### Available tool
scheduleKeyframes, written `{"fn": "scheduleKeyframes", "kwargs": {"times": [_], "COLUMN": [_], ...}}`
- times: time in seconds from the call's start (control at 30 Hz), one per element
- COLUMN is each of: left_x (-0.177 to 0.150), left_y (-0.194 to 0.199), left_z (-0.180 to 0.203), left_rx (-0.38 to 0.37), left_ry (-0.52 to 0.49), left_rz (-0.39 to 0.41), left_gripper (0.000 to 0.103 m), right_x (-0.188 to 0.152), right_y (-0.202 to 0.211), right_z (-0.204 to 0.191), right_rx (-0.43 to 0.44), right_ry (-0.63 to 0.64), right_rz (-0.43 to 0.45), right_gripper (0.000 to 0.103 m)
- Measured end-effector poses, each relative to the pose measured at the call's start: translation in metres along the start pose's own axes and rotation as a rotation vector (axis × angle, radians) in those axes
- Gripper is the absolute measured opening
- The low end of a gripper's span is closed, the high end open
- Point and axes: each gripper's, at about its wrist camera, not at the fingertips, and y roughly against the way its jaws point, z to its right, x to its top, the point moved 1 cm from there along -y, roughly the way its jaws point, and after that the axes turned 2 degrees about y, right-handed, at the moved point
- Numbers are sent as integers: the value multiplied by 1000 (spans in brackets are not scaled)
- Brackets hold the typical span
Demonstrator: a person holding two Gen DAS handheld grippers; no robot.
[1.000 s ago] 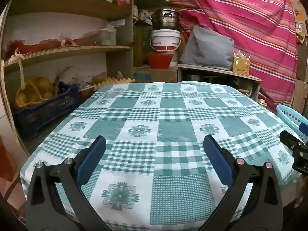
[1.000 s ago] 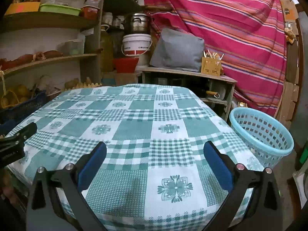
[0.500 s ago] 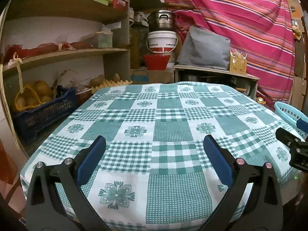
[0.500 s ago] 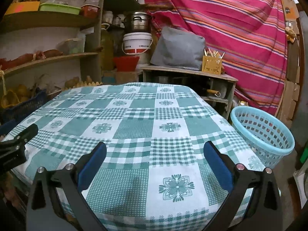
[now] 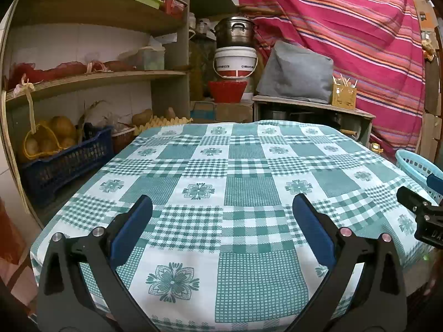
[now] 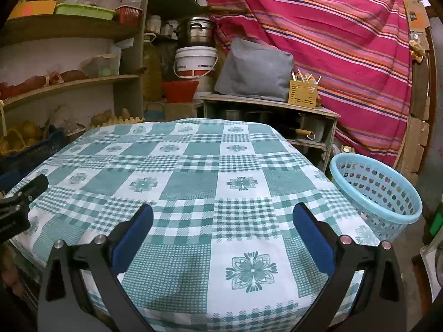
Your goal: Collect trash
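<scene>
A table with a green-and-white checked cloth (image 5: 243, 191) (image 6: 193, 182) fills both views, and no trash shows on it. A light blue plastic basket (image 6: 376, 191) stands on the floor off the table's right side; its rim (image 5: 415, 163) shows at the right edge of the left wrist view. My left gripper (image 5: 222, 204) is open over the near edge, nothing between its blue pads. My right gripper (image 6: 223, 213) is open too and holds nothing. Each gripper appears at the edge of the other's view: the right one (image 5: 420, 210), the left one (image 6: 19, 202).
Wooden shelves (image 5: 91, 80) with boxes and bags line the left wall, with a dark blue crate of produce (image 5: 63, 163) beside the table. Behind the table stand a white bucket (image 6: 195, 62), a metal pot, a grey cushion (image 6: 254, 72) on a low wooden stand, and a striped red curtain (image 6: 332, 36).
Both grippers have drawn back a little from the table, so more of the cloth's near edge shows. Both stay open.
</scene>
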Motion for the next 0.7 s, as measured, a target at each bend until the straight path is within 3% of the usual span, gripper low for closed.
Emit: {"fn": "scheduleKeyframes", "kwargs": {"times": [0.7], "left_x": [0], "left_y": [0], "left_z": [-1], "left_rx": [1], "left_ry": [3], "left_rz": [4], "left_gripper": [98], "right_x": [-1], "right_y": [-1], "right_z": [1], "right_rx": [-4], "right_ry": [9], "right_rz": [1], "right_gripper": [98]}}
